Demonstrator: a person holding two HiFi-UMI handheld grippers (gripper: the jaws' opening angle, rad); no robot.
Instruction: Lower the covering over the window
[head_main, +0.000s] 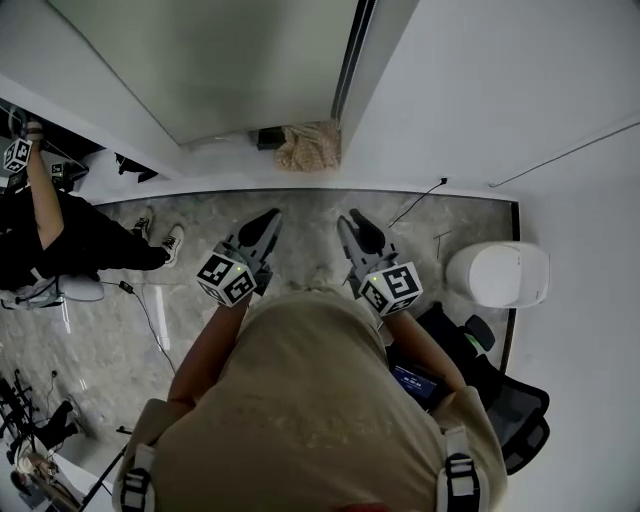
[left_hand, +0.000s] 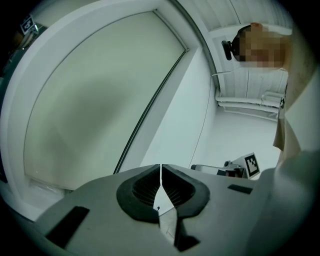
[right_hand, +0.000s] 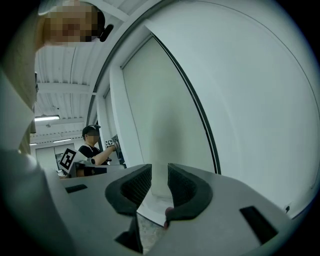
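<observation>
Left hand-held gripper (head_main: 268, 220) clenched on nothing, right hand-held gripper (head_main: 352, 225) released and empty, both clear of the covering (head_main: 215, 60) at upper centre of frame. It reads as a flat pale sheet down to the sill (head_main: 215, 152), so I'd call lowering done, nothing left
</observation>
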